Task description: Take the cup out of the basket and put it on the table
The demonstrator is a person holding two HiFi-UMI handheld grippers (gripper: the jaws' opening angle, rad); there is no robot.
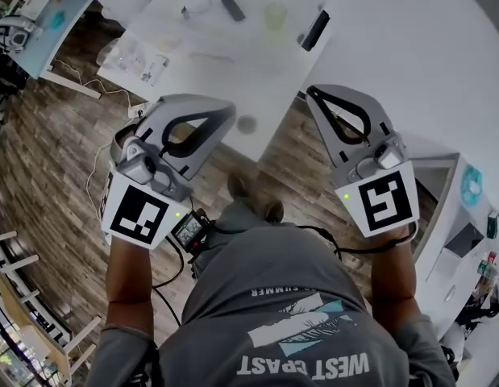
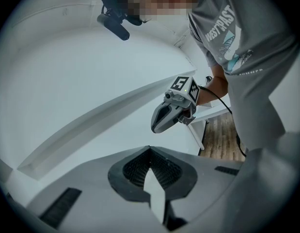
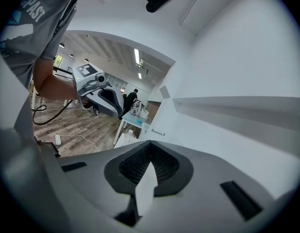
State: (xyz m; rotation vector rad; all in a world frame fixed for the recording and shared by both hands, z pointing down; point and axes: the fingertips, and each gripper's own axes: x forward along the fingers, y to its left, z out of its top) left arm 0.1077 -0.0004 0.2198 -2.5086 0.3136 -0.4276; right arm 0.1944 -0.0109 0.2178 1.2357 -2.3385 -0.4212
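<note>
Head view, left hand-held gripper (image 1: 223,118) and right hand-held gripper (image 1: 315,95) side by side, aimed at the table (image 1: 394,47), pale cup (image 1: 275,14) on it, seemingly upright, blurred; left gripper view, jaws together, empty; right gripper view, jaws likewise together, empty

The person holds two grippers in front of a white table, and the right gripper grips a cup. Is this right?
No. The right gripper grips nothing: the right gripper view shows its jaws shut together and empty. The person does hold two grippers in front of the white table.
</note>
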